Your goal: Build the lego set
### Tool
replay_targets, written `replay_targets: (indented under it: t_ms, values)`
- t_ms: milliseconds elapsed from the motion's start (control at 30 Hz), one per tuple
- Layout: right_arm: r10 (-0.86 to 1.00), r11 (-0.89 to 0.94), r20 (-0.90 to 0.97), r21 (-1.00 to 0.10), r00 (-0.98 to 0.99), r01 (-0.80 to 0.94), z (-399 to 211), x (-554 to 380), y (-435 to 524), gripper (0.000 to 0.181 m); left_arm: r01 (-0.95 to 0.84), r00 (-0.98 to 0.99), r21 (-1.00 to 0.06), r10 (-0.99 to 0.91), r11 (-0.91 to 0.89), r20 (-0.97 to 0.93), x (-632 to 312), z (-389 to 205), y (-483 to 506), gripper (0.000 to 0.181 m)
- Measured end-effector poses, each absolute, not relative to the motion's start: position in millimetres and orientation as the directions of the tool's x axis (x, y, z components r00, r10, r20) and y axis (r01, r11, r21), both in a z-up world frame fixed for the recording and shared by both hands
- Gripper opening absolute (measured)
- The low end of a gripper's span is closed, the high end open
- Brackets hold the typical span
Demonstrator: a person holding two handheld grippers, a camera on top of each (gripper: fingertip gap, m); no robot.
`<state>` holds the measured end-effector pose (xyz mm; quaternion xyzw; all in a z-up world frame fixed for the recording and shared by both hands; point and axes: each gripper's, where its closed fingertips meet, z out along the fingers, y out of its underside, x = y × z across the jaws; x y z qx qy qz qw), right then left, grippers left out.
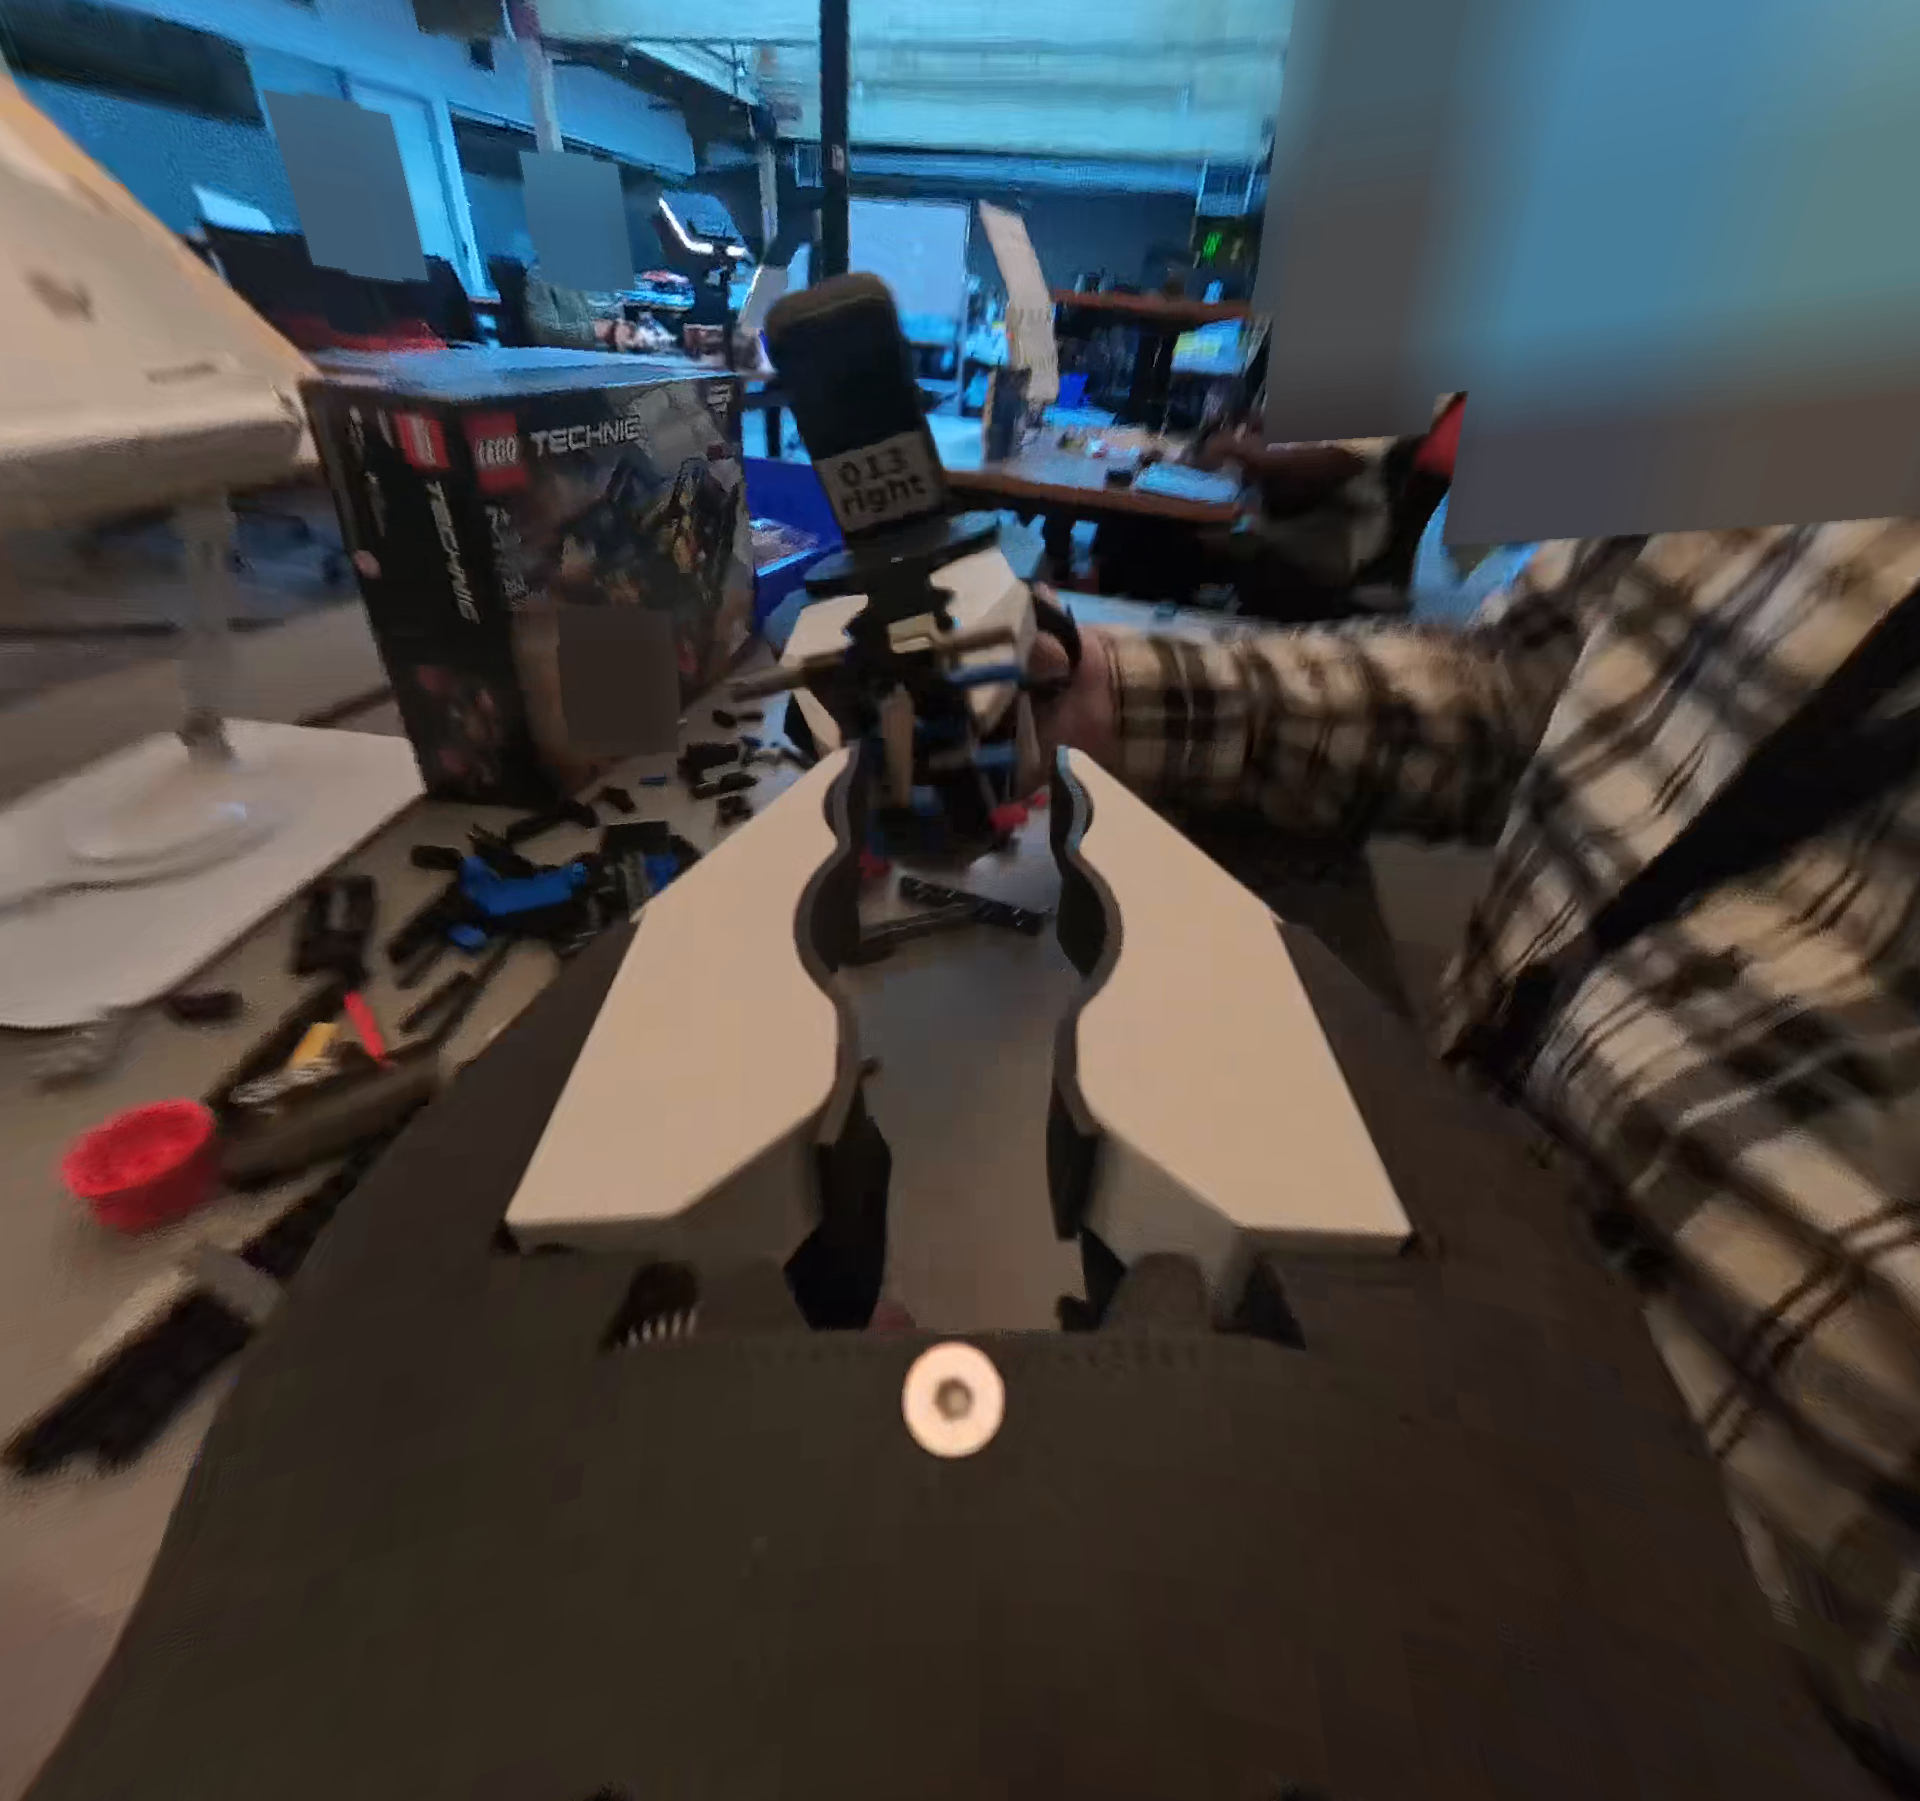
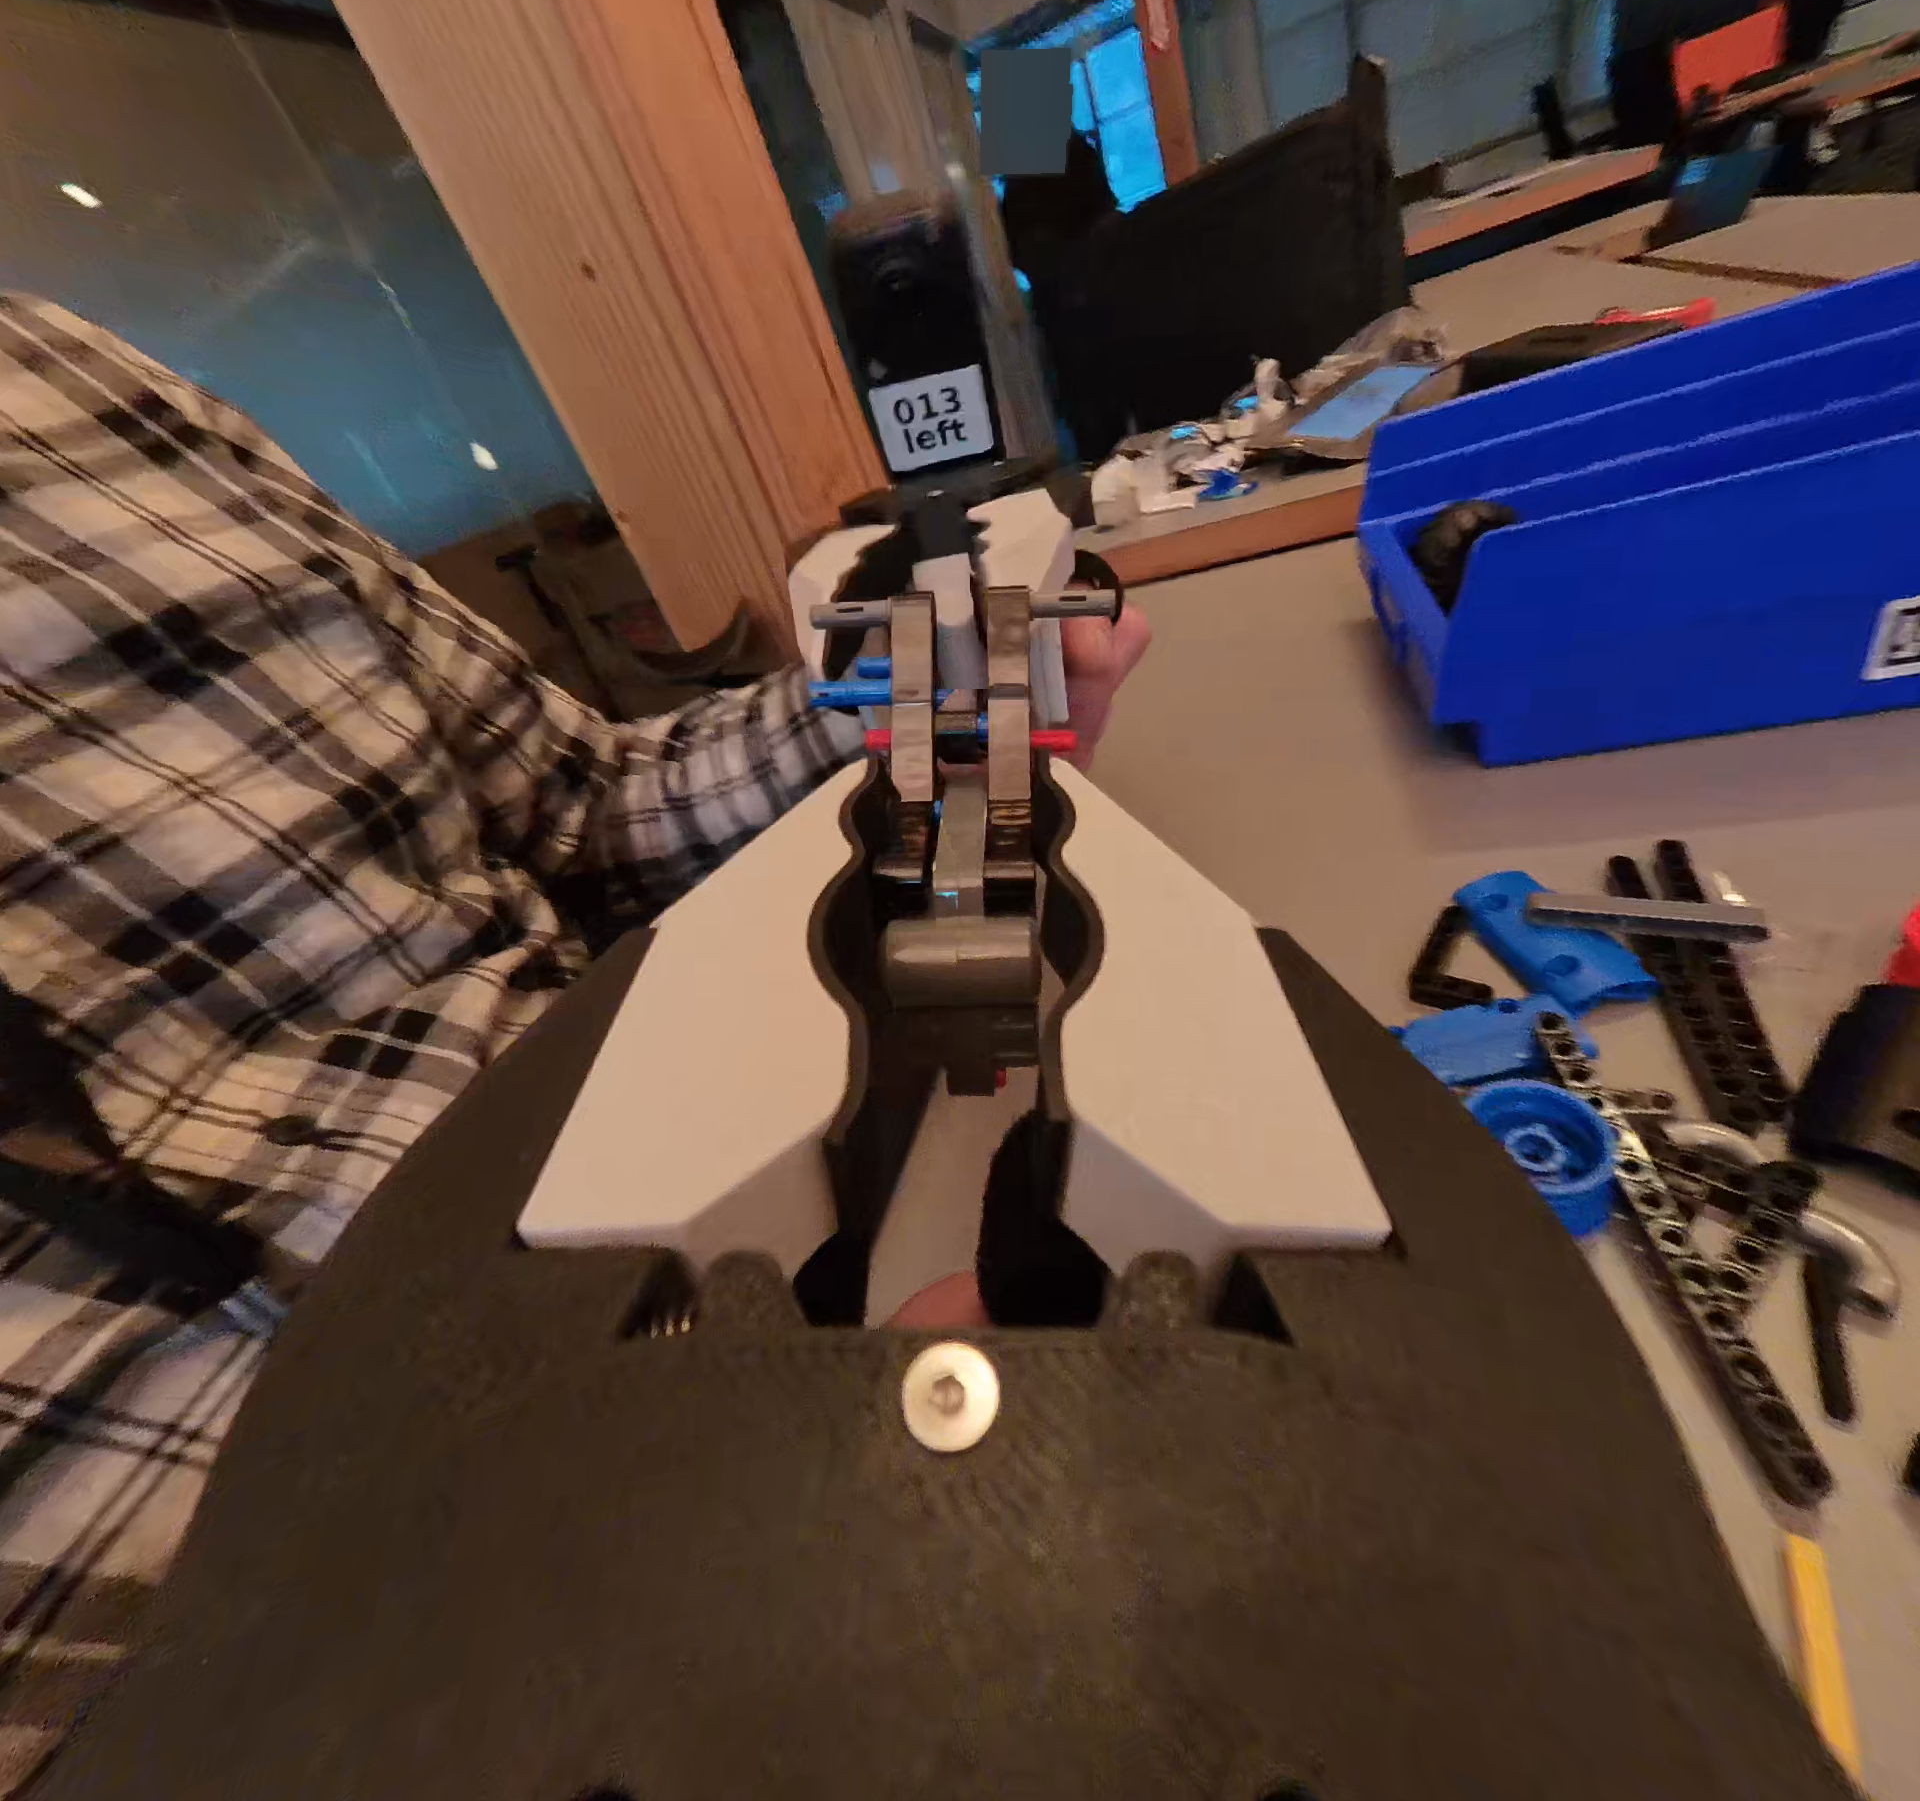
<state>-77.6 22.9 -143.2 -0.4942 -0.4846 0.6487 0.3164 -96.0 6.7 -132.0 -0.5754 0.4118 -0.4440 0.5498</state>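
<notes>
My right tool (image 2: pixel 951 847) is clamped on a small Technic sub-assembly (image 2: pixel 956 775), held aloft between both tools with its grey, blue and red pins jutting sideways. My left tool (image 1: pixel 951 821) faces it, tips closed around the far end as best I can tell. The build looks early: beams and blue parts (image 2: pixel 1538 1055) lie loose on the counter (image 2: pixel 1299 816) right of the right tool, the set's box (image 1: pixel 540 567) beyond-left of my left.

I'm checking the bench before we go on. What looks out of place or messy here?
Nothing damaged. Loose Lego parts lie scattered on the table outside the blue bin; the assembly is held in mid-air.
</notes>
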Motion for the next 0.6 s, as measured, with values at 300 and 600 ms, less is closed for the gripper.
replay_targets:
  t_ms: [300, 600]
  values:
    - [0.727, -0.422, -0.430, -0.895, -0.535, 0.146, -143.4, -66.2, -8.3, 0.025, -0.485, 0.159, -0.800, -0.864, 0.353, -0.477, -69.4, -164.0, -9.6, 0.023]
    - [0.760, -0.468, -0.475, -0.874, -0.442, 0.135, -145.1, -69.3, 12.3, 0.033, -0.470, 0.240, -0.837, -0.871, 0.282, -0.428, -68.0, -164.0, -0.4, 0.018]
